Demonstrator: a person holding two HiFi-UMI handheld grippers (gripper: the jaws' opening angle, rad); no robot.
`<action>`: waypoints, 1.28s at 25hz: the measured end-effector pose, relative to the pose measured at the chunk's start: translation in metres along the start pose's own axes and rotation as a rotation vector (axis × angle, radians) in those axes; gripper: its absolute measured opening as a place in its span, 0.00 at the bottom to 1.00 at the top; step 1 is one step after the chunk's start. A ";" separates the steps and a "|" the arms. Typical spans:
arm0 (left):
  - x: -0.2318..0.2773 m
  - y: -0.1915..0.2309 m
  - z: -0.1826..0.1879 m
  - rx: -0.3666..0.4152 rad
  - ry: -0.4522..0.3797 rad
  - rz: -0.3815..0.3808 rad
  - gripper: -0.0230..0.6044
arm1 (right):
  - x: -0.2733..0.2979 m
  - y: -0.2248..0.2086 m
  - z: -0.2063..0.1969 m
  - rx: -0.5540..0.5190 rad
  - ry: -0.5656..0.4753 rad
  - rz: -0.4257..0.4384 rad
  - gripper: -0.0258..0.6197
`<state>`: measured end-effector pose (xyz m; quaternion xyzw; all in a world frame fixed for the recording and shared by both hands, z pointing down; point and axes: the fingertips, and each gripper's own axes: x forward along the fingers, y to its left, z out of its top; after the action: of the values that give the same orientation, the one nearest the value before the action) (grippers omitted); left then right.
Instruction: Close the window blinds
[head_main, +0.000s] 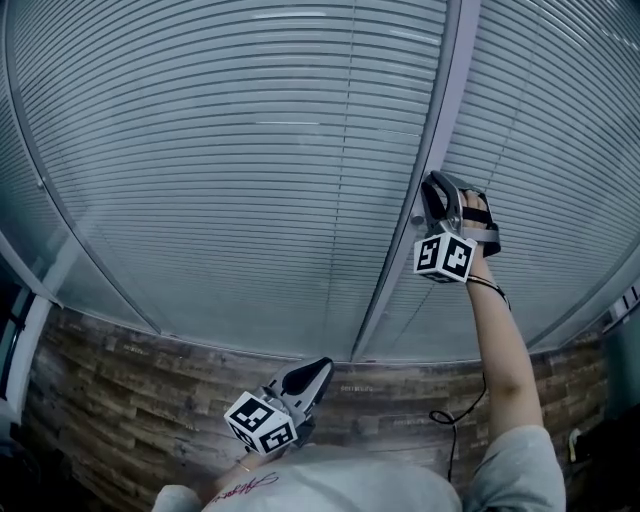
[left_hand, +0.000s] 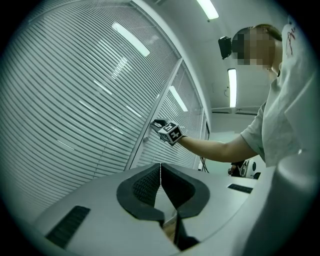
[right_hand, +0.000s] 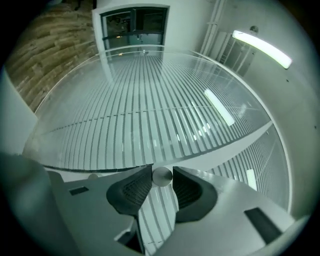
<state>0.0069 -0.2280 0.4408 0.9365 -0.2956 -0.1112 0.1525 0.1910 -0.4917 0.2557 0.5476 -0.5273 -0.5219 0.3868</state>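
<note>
The person stands close against a glass partition, and the window blinds (head_main: 250, 150) fill almost all of the head view. Their thin horizontal slats run across two panes. A pale upright frame post (head_main: 440, 130) divides the panes, slanting down from the top right of centre towards the bottom middle. Long ceiling lights are mirrored in the glass.

The right tool (head_main: 436, 185) is up at that post, right of centre in the head view, with a bare forearm (head_main: 505, 350) stretched out behind it. In the right gripper view, the right tool (right_hand: 162, 173) has its two dark pads pressed on either side of a small round metal knob (right_hand: 162, 176), so it is clamped on that knob. A second, smaller knob (right_hand: 93, 176) sits on the same post, just to the left in that picture. In the left gripper view it shows just below the raised tool (left_hand: 145, 140).

The left tool (head_main: 318, 370) is held low at the bottom centre of the head view, close to the person's grey shirt (head_main: 340, 485). It points towards the blinds but is well apart from them. In its own view the left tool (left_hand: 160, 167) has its jaws together with nothing between them.

A wood-patterned floor (head_main: 120, 400) runs along the foot of the partition at the lower left.
</note>
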 end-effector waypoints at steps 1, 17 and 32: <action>-0.001 0.002 0.000 0.002 0.001 0.003 0.07 | -0.005 -0.001 0.001 0.056 0.000 -0.018 0.25; -0.009 0.033 0.029 0.173 -0.030 0.013 0.07 | -0.199 0.072 0.080 1.082 -0.186 0.025 0.07; -0.024 -0.065 0.003 0.292 -0.040 -0.074 0.07 | -0.345 0.087 0.075 1.058 -0.159 0.052 0.07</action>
<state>0.0202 -0.1640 0.4179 0.9566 -0.2768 -0.0914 0.0045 0.1371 -0.1560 0.3849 0.6133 -0.7596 -0.2147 0.0295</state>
